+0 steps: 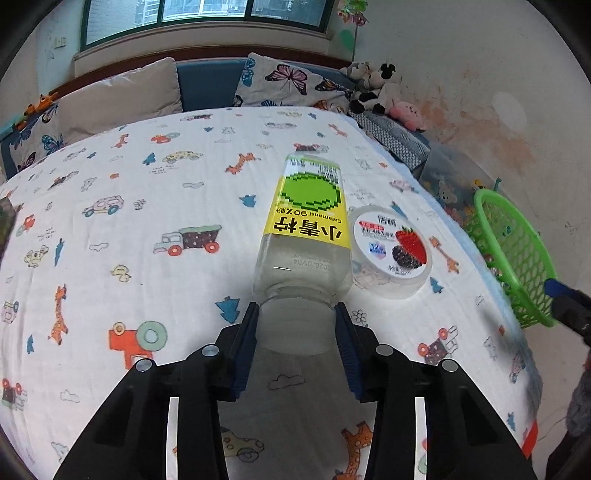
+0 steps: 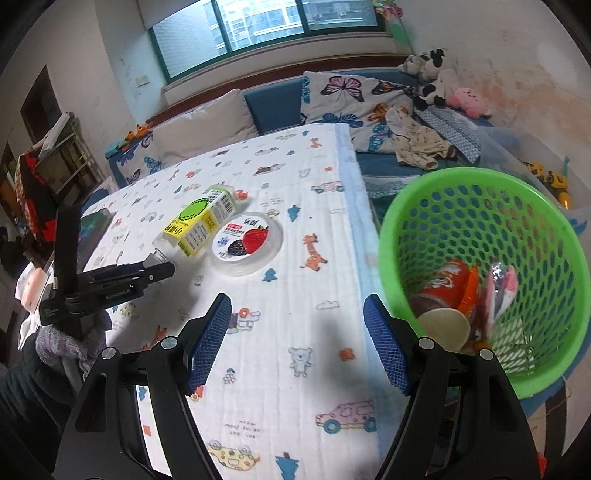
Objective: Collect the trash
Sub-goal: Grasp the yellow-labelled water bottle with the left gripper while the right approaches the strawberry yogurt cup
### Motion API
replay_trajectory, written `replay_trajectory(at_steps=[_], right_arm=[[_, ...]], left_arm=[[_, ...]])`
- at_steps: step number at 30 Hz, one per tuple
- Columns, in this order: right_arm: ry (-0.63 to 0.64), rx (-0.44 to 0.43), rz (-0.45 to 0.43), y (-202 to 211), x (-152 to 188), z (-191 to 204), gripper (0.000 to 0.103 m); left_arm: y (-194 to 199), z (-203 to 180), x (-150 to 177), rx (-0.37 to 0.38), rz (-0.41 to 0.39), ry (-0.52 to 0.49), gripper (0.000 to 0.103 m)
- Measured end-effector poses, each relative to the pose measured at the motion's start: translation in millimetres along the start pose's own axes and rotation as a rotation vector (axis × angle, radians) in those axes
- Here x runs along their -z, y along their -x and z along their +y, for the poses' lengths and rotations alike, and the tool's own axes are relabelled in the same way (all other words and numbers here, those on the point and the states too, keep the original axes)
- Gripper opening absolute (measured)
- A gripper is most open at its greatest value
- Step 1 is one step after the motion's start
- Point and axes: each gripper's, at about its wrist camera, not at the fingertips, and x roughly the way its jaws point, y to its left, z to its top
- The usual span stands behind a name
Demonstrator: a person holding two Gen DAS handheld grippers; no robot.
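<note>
Since the left tool (image 1: 297, 317) only pinches the bottle (image 1: 308, 221) by its neck, it may swing into the cup (image 1: 391, 254) just beside; the right tool (image 2: 297, 339) gapes empty by the basket (image 2: 480, 184)

1. Cartoon-print cloth (image 1: 147, 206) covers the counter.
2. Butterfly-print pillow (image 1: 291, 83) and plain beige pillow (image 1: 122, 96) lean on the blue sofa back (image 1: 208, 83).
3. Cow plush (image 2: 430, 79) sits beside pink plush (image 2: 469, 100).
4. Window (image 2: 266, 22) behind.

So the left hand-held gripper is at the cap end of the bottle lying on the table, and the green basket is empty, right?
Not quite. The green basket already holds trash, including an orange cup, as the right wrist view shows. The left hand-held gripper is indeed at the lying bottle's cap end.
</note>
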Motion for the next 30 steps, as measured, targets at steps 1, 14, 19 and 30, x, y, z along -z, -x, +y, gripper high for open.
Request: replay_trajectory(at_steps=[1,14,19,30], right_arm=[[0.004,-0.006,0.001,-2.5,-1.6,2.2,0.074],[0.135,-0.057,0.056,-74.7,-29.5,51.2,0.074],[0.159,-0.036,0.079,-104.9,-38.4,58.3,0.086],[0.180,-0.001,0.163,-155.8,-46.3,60.6,0.092]], left_arm=[[5.2,1.2,-1.7,0.006,-0.010,0.008,0.040],[71.6,15.4,-49.1,-0.012,-0.157,0.028,0.039],[82.1,20.3,-61.9,-0.025,-0.175,0.021,0.039],[80.3,31.7,-75.1,-0.014,-0.172,0.033,0.039]])
